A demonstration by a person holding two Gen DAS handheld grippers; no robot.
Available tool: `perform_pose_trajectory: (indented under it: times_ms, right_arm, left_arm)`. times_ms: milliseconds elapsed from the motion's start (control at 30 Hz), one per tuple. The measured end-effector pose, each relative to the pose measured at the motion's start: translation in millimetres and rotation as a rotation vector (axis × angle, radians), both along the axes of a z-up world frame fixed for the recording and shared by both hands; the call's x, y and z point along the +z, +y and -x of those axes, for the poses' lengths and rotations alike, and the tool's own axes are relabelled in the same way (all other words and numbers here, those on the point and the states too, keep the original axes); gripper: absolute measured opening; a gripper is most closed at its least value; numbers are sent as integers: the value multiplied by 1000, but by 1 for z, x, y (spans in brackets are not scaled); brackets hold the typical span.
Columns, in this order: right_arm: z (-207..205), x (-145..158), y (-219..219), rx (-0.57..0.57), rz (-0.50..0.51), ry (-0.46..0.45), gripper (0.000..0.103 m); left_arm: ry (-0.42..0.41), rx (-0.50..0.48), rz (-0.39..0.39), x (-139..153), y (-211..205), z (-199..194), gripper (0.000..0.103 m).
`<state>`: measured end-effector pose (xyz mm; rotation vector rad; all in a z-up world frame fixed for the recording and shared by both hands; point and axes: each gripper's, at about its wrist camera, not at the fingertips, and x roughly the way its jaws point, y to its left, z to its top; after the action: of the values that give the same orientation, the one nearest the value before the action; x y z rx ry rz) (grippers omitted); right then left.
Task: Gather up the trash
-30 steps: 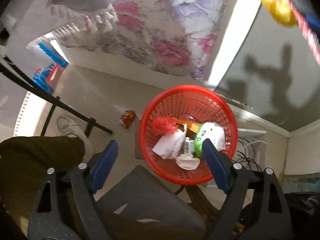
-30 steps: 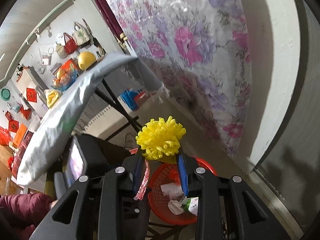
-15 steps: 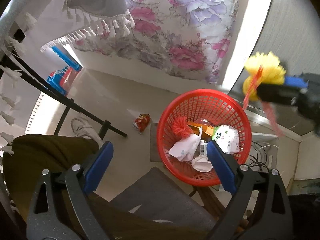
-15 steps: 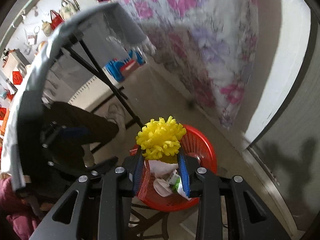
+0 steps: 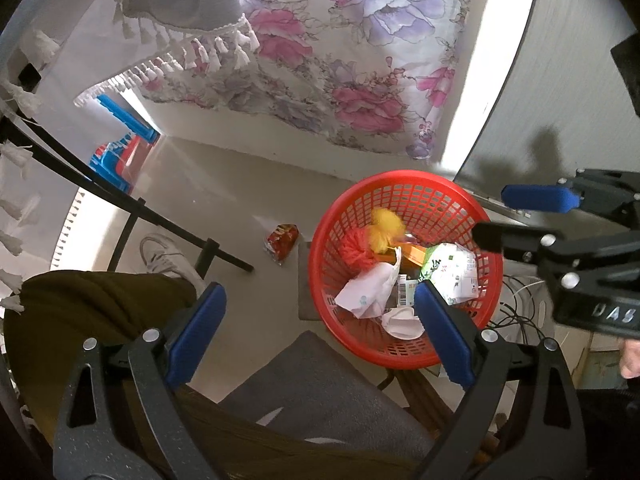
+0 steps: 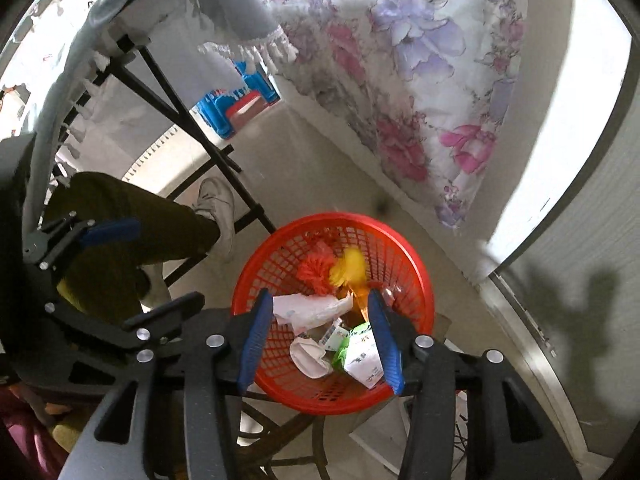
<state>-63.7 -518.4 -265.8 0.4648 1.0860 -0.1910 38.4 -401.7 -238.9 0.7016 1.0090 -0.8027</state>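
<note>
Both tongs gape apart, empty: the right tongs just above one round red lattice basket, the left tongs nearer. Inside lie crumpled white paper, one green-white carton, one red pompom and one blurred yellow pompom. One red wrapper lies on the floor, left.

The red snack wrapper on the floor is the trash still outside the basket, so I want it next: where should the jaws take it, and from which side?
Grip the red snack wrapper across its narrow width, coming straight down from above. It seems to lie flat on bare floor beside the red basket, so only a top approach looks practical. The left gripper is open and nearer.
</note>
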Motion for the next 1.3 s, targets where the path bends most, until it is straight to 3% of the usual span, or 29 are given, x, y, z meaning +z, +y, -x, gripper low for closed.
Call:
perform_pose_trajectory:
  times_ms: [633, 1000, 1300]
  right_arm:
    - [16, 47, 9, 24, 108, -11, 63]
    - [31, 17, 26, 68, 100, 92, 68]
    - [34, 5, 26, 55, 63, 115, 68]
  left_arm:
    - [-39, -7, 45, 13, 8, 6, 92]
    - [-33, -32, 56, 16, 13, 11, 92]
    - [0, -54, 35, 8, 8, 12, 92]
